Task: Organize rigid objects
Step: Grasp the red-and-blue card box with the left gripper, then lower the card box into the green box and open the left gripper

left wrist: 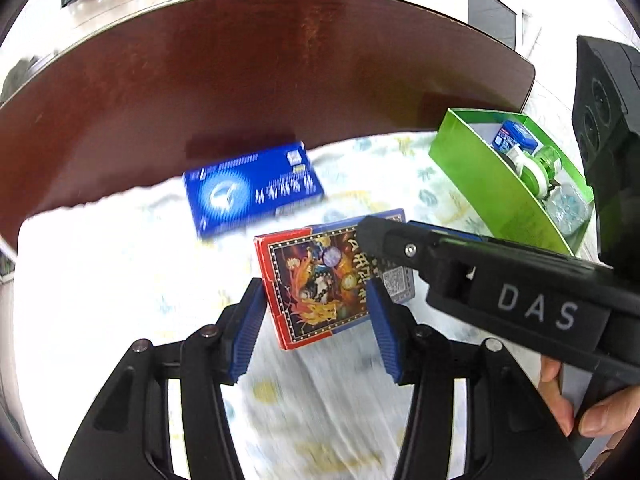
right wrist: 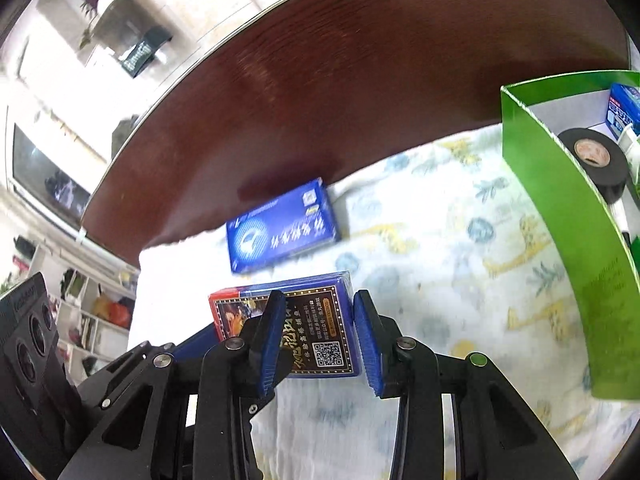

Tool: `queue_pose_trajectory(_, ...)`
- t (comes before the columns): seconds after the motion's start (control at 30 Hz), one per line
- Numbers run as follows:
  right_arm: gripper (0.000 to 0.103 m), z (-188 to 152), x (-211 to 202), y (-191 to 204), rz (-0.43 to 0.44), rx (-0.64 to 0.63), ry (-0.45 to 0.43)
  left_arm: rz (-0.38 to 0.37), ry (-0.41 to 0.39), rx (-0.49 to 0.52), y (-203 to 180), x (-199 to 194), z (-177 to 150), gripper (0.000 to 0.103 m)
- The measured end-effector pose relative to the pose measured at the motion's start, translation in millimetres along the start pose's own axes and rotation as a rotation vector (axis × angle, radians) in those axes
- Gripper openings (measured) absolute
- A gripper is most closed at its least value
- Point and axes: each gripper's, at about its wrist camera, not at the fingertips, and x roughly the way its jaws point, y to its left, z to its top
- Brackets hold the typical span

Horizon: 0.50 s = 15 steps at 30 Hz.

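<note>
Dark reddish wood makes up the table [left wrist: 280,60], and a pale cloth [left wrist: 100,280] printed with faded blue and yellow motifs covers its near part. On that cloth sits the card box [left wrist: 320,280], a small pack with a red border, a dotted gold frame and busy artwork in orange, purple and black; its other end turns blue and carries gold lettering and a QR code, clear in the right wrist view [right wrist: 316,332].

Both claws are on it at once. The left gripper [left wrist: 316,328] has its blue ribbed pads against the pack's two long sides at the red end, clamped there. The right gripper [right wrist: 316,344] straddles the blue end with a pad against each side, gripping it too; from the left wrist view it comes in from the right as a long black body marked DAS [left wrist: 536,308], with a person's fingers [left wrist: 568,404] wrapped around its handle.

Farther back, at the cloth's far edge, lies a flat blue box [left wrist: 252,192] with white print and a pale round emblem, well apart from the pack. To the right stands an open green box [right wrist: 560,208]. Inside it are a roll of black tape [right wrist: 592,160], a small blue packet [right wrist: 624,112] and, in the left wrist view, some green and white round pieces [left wrist: 536,172].
</note>
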Motion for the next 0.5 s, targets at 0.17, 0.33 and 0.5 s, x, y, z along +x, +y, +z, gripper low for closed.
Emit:
queue_pose_trajectory(0.17,0.039,-12,-11,6,0.008,-0.011,-0.008,0.016,-0.008,0.006,-11,-10,-8,0.049)
queue_pose_trajectory(0.33,0.039,-10,-32,1,0.007,-0.015,-0.063,0.012,-0.052,0.043,-28,-29,-9,0.049)
queue_pose_trajectory(0.5,0.039,-5,-68,-17,0.007,0.004,-0.142,-0.007,-0.091,0.100,-58,-41,0,0.049)
